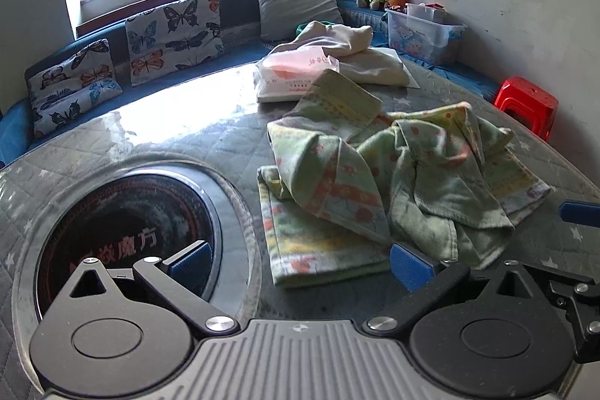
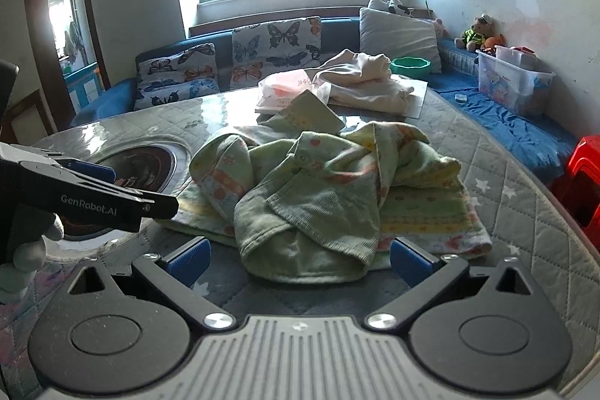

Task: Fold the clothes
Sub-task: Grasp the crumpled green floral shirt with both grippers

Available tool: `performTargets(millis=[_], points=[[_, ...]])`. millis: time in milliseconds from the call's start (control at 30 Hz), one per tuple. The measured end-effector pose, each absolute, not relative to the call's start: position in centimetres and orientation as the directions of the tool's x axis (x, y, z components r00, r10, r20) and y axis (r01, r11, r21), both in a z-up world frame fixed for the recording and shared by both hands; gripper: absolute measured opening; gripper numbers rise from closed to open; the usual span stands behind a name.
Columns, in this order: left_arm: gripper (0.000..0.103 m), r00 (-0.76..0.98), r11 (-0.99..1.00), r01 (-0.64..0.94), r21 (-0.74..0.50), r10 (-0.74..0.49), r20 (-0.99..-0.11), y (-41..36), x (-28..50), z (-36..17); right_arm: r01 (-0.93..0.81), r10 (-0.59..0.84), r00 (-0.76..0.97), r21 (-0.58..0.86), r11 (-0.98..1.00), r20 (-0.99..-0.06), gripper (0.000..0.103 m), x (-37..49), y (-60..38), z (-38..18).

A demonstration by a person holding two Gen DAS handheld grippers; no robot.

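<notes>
A crumpled light-green garment point(image 1: 412, 167) point(image 2: 318, 197) with orange and yellow print lies in a heap on the quilted table point(image 1: 187, 145) point(image 2: 517, 212). Under it lies a flat folded piece of the same print point(image 1: 311, 242) point(image 2: 431, 212). My left gripper point(image 1: 300, 263) hovers open before the folded piece's near edge, nothing between its blue pads. My right gripper point(image 2: 300, 261) is open too, with the heap's near fold lying between its pads point(image 2: 191, 259), untouched. In the right wrist view the left gripper point(image 2: 131, 190) reaches in from the left, held by a gloved hand point(image 2: 30, 250).
A round glass hob point(image 1: 127, 235) point(image 2: 142, 171) is sunk into the table on the left. Cream clothes point(image 1: 360, 51) point(image 2: 363, 77) and a pink-white plastic bag point(image 1: 288, 70) lie at the far side. A cushioned bench, a clear storage box point(image 1: 423, 29) and a red stool point(image 1: 525, 104) surround the table.
</notes>
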State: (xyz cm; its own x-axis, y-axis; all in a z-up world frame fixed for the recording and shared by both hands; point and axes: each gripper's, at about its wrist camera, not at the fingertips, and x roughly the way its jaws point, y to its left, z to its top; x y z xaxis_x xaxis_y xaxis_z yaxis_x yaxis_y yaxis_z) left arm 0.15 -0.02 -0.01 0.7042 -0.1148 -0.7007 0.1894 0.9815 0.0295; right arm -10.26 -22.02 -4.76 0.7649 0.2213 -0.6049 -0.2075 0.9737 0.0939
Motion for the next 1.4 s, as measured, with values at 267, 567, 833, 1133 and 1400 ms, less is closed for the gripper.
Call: performTargets(millis=[267,567,833,1133,1400], points=[[0.094,0.700,0.982,0.188,0.033,-0.110,-0.706,-1.0,0.5,-1.4,-0.203,0.217,0.769,0.092,0.975,-0.601,0.098,-8.5,-22.5,-4.7],[0.073,0.696,0.981,0.193,0.035,-0.112,-0.710,-0.8,3.4,-1.1,-0.200,0.219,0.770,0.100,0.975,-0.599,0.087,-6.1,-22.9,-4.5],[0.064,0.670,0.978,0.207,0.006,-0.137,-0.730,-0.7,5.7,-1.9,-0.172,0.184,0.785,0.078,0.982,-0.591,0.076,-3.1,-23.6,-4.2],[0.065,0.663,0.976,0.215,0.018,-0.132,-0.737,-0.8,7.3,-2.6,-0.120,0.142,0.775,0.078,0.990,-0.616,0.059,1.1,-25.6,-5.2],[0.026,0.624,0.968,0.246,-0.040,-0.190,-0.758,-0.4,8.2,-3.3,-0.092,0.122,0.757,0.080,0.993,-0.642,0.031,2.8,-26.1,-6.7]])
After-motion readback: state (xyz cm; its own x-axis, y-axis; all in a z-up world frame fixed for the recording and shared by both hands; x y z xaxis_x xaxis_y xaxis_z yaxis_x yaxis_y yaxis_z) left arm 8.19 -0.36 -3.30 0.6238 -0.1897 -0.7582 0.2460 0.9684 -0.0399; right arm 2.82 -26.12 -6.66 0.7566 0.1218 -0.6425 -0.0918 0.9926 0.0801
